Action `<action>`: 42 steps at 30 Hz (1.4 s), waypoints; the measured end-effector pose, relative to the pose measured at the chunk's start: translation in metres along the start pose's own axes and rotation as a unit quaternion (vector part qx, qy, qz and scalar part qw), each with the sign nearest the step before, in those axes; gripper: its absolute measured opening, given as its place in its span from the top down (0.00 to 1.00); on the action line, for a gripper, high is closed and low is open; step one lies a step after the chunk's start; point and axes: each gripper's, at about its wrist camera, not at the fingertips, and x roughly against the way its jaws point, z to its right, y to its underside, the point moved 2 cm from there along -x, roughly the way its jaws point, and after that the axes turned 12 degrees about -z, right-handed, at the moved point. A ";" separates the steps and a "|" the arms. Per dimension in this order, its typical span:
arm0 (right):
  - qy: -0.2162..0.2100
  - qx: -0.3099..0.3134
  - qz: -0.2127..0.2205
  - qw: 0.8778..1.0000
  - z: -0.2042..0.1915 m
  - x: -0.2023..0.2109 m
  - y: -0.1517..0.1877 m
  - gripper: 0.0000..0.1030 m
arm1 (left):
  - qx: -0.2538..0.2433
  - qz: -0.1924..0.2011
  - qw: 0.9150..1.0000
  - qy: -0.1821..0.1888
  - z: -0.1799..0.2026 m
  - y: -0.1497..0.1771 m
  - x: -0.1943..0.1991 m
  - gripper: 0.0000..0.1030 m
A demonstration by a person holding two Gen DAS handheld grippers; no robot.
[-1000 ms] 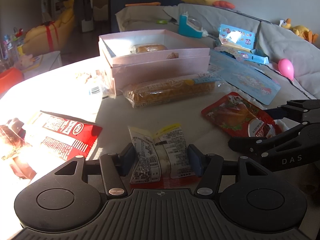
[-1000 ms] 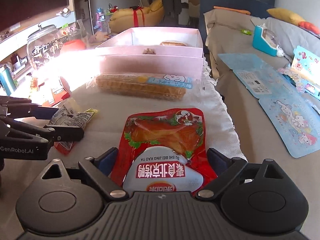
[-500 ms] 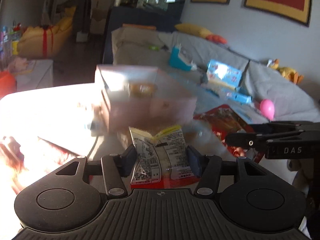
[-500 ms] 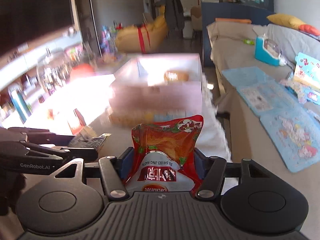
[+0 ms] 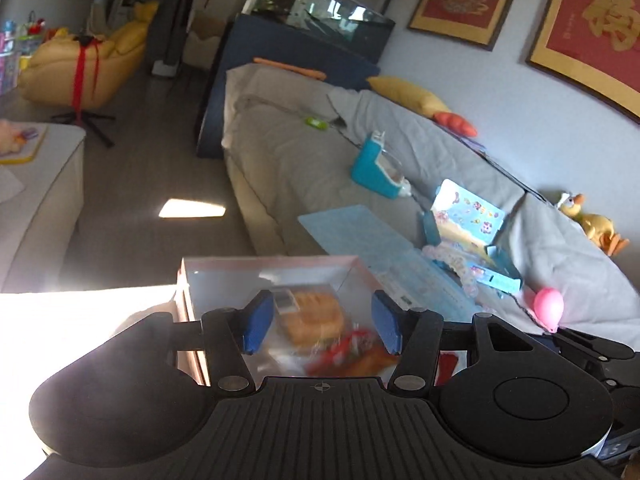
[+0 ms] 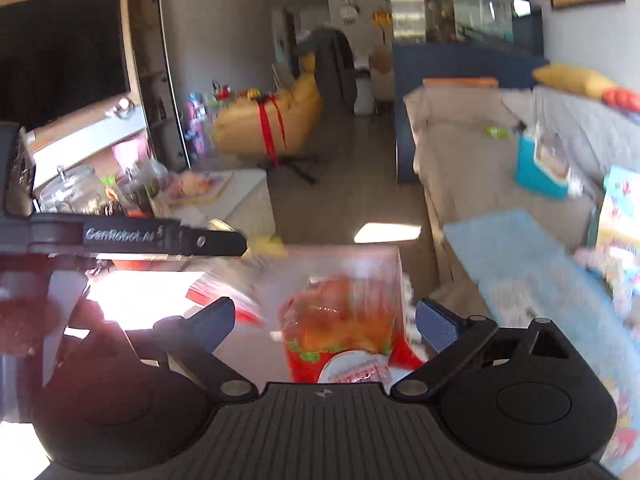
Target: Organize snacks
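- At the bottom centre of the right view, the right gripper (image 6: 326, 322) hangs over the pink box (image 6: 400, 276). Its jaws are opening, now wide, and the red packet (image 6: 340, 332) sits between them with both pads clear of it.
- Half a second ago those pads pinched the red packet; a second ago it lay flat on the table, short of the box. It now looks released, blurred and dropping inside the box walls.
- In the lower middle of the left view, the left gripper (image 5: 323, 324) also points down into the box, where a bread pack (image 5: 316, 316) already lies; a red blur beside the bread is probably the same packet.
- The left jaws stand at a middling width, about as they were while clamping the small packet (image 6: 266, 245). In the left view I cannot make that packet out between the pads. In the right view a yellow corner shows at the gripper's tip, mid-left, above the box's near corner. Whether the pads press on it I cannot tell.
- Both grippers have risen from the table and come forward over the box since a second ago.
- Judgement: the red packet is as good as stowed, and the small packet looks next to go in.
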 end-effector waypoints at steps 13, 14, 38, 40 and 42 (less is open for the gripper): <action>0.003 0.011 -0.021 1.000 0.004 0.001 0.072 0.06 | 0.014 -0.036 0.988 -0.148 -0.045 0.106 0.092 0.43; 0.007 0.019 -0.023 1.000 0.001 0.000 0.076 0.06 | 0.029 -0.033 0.985 -0.169 -0.054 0.119 0.107 0.43; 0.007 0.162 -0.073 0.984 -0.101 -0.006 0.134 0.05 | 0.035 -0.071 0.989 -0.129 -0.051 0.173 0.089 0.48; 0.012 0.162 -0.075 0.984 -0.098 -0.006 0.140 0.05 | 0.038 -0.068 0.991 -0.106 -0.044 0.172 0.100 0.48; 0.014 0.155 -0.085 0.984 -0.093 -0.008 0.144 0.05 | 0.050 -0.050 0.991 -0.113 -0.044 0.171 0.117 0.48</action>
